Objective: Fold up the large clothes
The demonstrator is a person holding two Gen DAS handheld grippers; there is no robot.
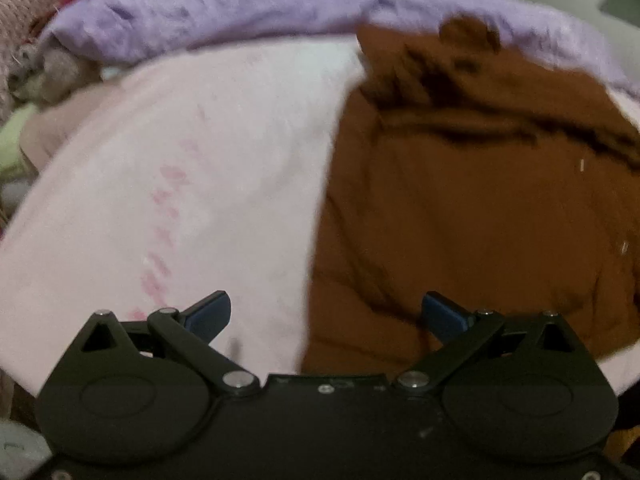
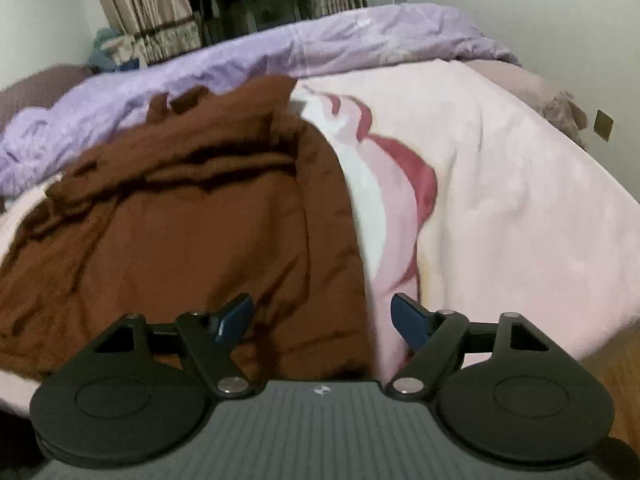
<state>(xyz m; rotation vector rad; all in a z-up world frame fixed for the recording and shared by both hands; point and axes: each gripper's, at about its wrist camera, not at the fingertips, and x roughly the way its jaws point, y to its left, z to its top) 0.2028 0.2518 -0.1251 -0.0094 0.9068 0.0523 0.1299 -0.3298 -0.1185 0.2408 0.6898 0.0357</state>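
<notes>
A large brown garment (image 1: pixel 472 208) lies rumpled on a pink blanket (image 1: pixel 192 184) on a bed. In the left wrist view it fills the right half. In the right wrist view the brown garment (image 2: pixel 176 216) fills the left half. My left gripper (image 1: pixel 326 314) is open and empty, above the garment's left edge. My right gripper (image 2: pixel 322 322) is open and empty, above the garment's right edge near its front corner. Neither gripper touches the cloth.
A purple quilt (image 2: pixel 280 52) is bunched along the far side of the bed, behind the garment. The pink blanket (image 2: pixel 500 184) has a red and white print. A curtain (image 2: pixel 152 12) and wall stand behind. The bed's right edge drops to a wooden floor (image 2: pixel 616 360).
</notes>
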